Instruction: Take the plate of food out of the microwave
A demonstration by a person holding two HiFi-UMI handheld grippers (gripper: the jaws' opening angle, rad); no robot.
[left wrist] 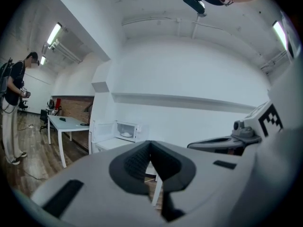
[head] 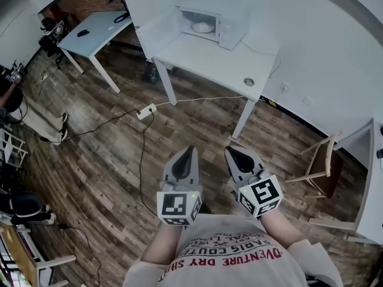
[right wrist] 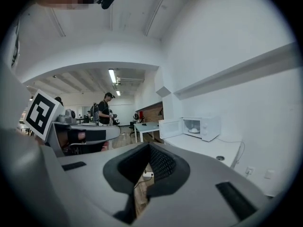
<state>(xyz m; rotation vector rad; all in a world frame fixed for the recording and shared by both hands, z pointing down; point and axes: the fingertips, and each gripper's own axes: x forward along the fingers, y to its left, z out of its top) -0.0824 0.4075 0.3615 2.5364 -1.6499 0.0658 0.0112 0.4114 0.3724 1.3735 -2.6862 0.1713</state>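
A white microwave (head: pixel 210 21) stands on a white table (head: pixel 203 58) at the far side of the room, with its door (head: pixel 157 31) swung open to the left. Inside it lies a plate of pale food (head: pixel 202 27), also seen small in the left gripper view as the plate (left wrist: pixel 126 135) and in the right gripper view as the plate (right wrist: pixel 192 131). My left gripper (head: pixel 190 151) and right gripper (head: pixel 231 153) hang side by side over the wooden floor, well short of the table. Both are shut, with nothing in them.
A small round object (head: pixel 249 82) sits near the table's right front corner. A power strip (head: pixel 146 112) and cables lie on the floor before the table. A wooden chair (head: pixel 320 163) stands at the right, a second white table (head: pixel 96 31) at the left, and a person (left wrist: pixel 14 112) further left.
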